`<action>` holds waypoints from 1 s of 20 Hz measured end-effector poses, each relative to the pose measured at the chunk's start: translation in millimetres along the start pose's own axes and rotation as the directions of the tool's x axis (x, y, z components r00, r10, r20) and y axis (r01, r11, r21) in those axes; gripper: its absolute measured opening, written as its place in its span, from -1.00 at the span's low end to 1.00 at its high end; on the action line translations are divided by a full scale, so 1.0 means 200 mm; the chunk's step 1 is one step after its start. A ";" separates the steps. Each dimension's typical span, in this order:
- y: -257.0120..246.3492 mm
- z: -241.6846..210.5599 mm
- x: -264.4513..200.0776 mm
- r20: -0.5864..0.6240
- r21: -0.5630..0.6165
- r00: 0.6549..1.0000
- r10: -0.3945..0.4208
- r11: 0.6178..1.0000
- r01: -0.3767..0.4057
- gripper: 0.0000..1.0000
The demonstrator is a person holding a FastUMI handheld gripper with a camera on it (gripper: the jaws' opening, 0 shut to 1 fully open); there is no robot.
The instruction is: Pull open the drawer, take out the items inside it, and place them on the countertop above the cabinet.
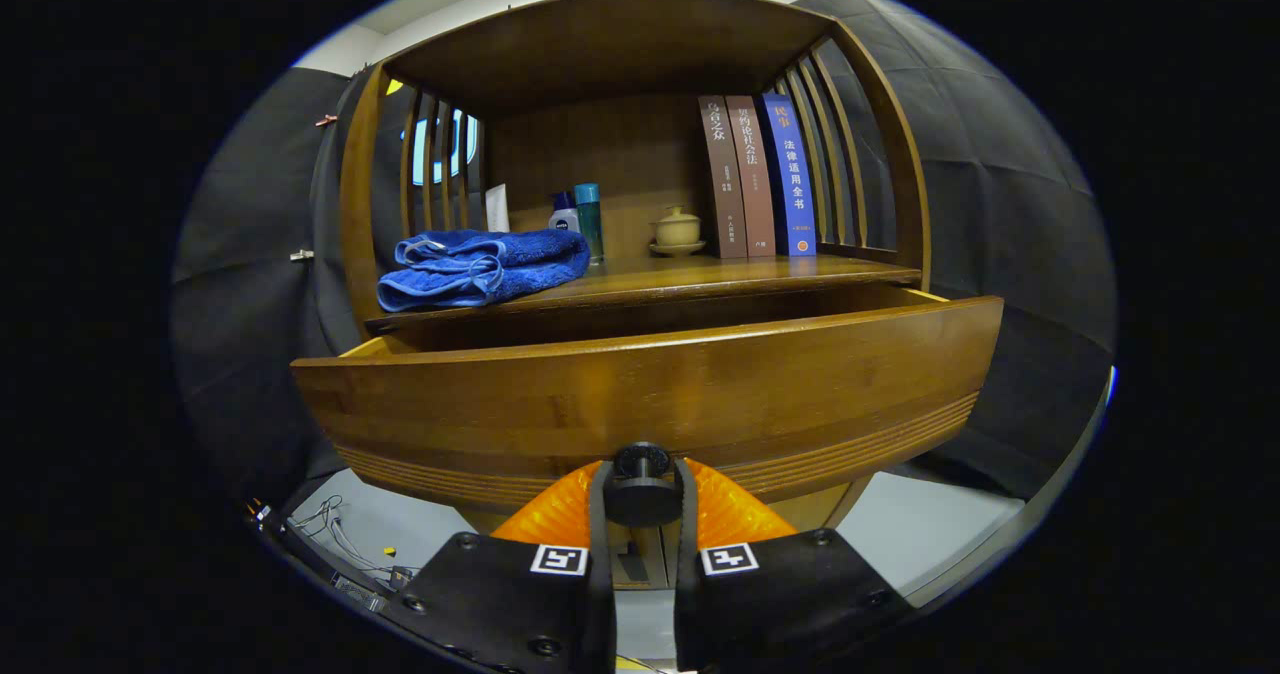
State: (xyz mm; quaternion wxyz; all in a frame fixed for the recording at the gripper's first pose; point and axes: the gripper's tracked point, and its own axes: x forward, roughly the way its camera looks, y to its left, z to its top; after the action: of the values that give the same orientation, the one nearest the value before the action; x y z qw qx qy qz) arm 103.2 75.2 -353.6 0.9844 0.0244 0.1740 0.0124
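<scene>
Wooden cabinet's bench [700, 272] carries a blue towel [480, 269]; below, the hand-held gripper [642, 499] clenches the small, stiff knob [642, 474] of the heavy-looking drawer [650, 394].

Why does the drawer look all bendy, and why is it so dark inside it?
In the gripper view, the fisheye lens bows the drawer front; the shelf top shades the countertop; the drawer's inside lies in shadow, contents hidden; the gripper is shut on the knob, which looks sharp.
</scene>
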 end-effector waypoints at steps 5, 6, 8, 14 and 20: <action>-0.01 -0.04 -0.15 -0.010 -0.016 1.000 0.022 1.000 -0.022 -0.47; 0.00 -0.05 -0.17 -0.015 -0.011 1.000 0.025 1.000 -0.025 -0.47; -0.01 -0.07 -0.21 -0.023 -0.006 0.999 0.022 1.000 -0.022 -0.47; -0.02 -0.14 -0.33 -0.041 -0.041 0.999 0.026 0.999 -0.028 -0.47; 0.01 -0.01 -0.40 -0.062 -0.066 0.996 0.058 0.996 -0.062 -0.04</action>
State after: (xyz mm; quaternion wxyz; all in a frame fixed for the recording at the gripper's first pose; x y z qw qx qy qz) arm 26.5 75.1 -328.4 0.9781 -0.0040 0.2023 0.0486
